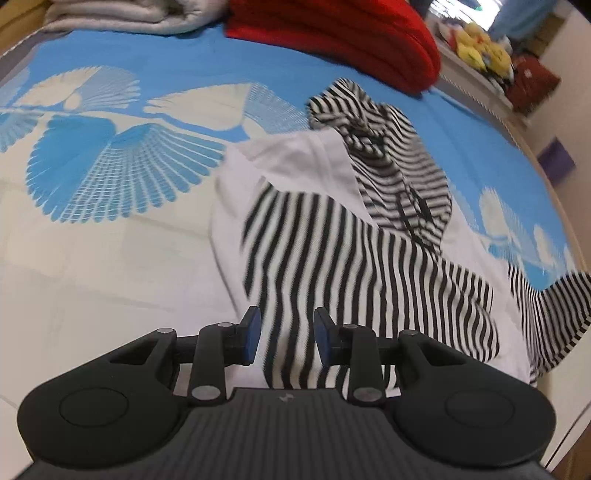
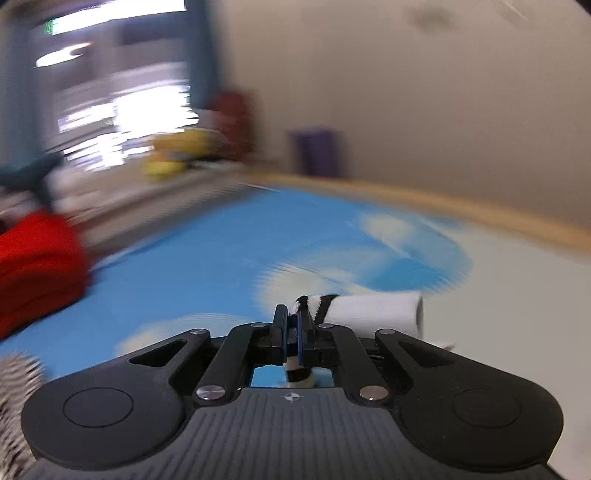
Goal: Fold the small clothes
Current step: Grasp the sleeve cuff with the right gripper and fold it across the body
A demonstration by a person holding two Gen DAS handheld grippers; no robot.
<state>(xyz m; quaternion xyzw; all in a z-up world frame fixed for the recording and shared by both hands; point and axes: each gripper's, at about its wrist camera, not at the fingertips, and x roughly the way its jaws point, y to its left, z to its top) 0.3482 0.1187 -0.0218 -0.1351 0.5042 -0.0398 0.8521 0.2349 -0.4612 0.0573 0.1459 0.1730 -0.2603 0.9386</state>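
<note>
A small black-and-white striped garment with white panels (image 1: 332, 229) lies crumpled on the blue-and-white bed sheet (image 1: 110, 166), spreading from the middle toward the right. My left gripper (image 1: 287, 338) is open just above its near edge, with striped cloth showing between the blue pads. My right gripper (image 2: 293, 332) is shut on a striped and white part of the garment (image 2: 369, 312) and holds it above the sheet (image 2: 221, 258). The right wrist view is blurred by motion.
A folded red blanket (image 1: 351, 40) and a grey one (image 1: 122, 16) lie at the far side of the bed. Yellow plush toys (image 1: 480, 48) sit on a shelf beyond. A wooden bed edge (image 2: 480, 210) and wall run along the right.
</note>
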